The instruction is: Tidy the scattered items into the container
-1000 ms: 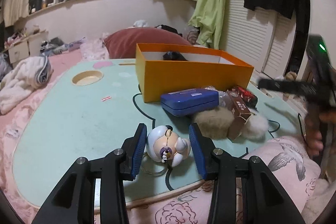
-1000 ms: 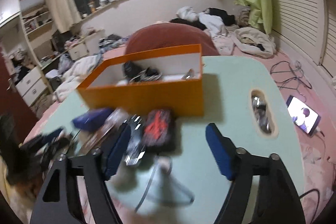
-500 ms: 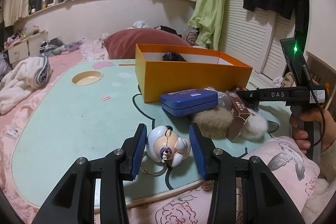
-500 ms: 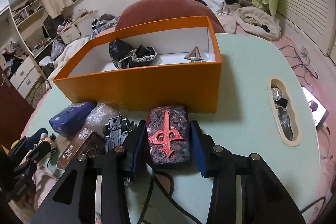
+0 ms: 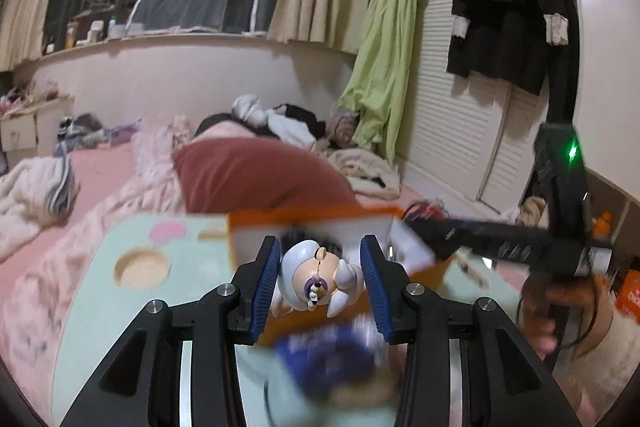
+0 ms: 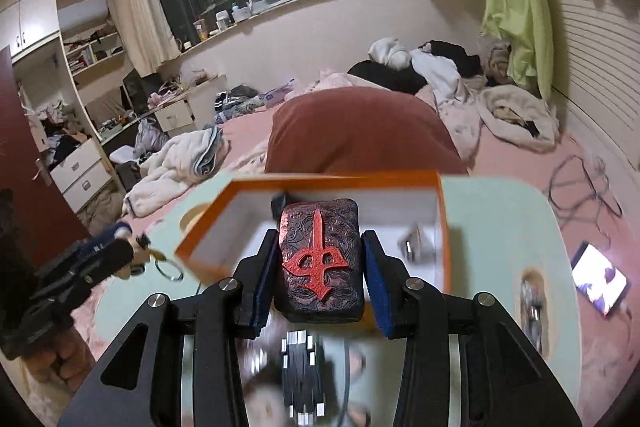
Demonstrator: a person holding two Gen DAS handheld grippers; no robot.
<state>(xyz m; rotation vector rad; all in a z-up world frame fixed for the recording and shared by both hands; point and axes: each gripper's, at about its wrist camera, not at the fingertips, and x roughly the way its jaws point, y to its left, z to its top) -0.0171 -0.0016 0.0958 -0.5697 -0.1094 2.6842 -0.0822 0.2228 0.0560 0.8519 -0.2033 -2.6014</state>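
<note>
My left gripper [image 5: 318, 277] is shut on a small white figurine keychain [image 5: 316, 281] and holds it in the air in front of the orange box [image 5: 304, 223]. My right gripper [image 6: 320, 269] is shut on a dark case with a red emblem [image 6: 320, 259], lifted off the table before the open orange box [image 6: 340, 183]. Inside the box I see a dark item and a small metal piece [image 6: 414, 245]. The left gripper with the figurine also shows at the left of the right wrist view [image 6: 120, 253]; the right gripper reaches in from the right of the left wrist view [image 5: 412, 223].
A blue tin [image 5: 328, 351] lies blurred below the left gripper on the mint-green table [image 5: 100, 291]. A black clip-like item [image 6: 302, 367] lies below the right gripper. A red pillow [image 6: 360, 131] sits behind the box, a phone [image 6: 598, 283] right of the table.
Both grippers rose from the table with their items and moved toward the orange box. The right gripper closed on the dark case a second ago.
</note>
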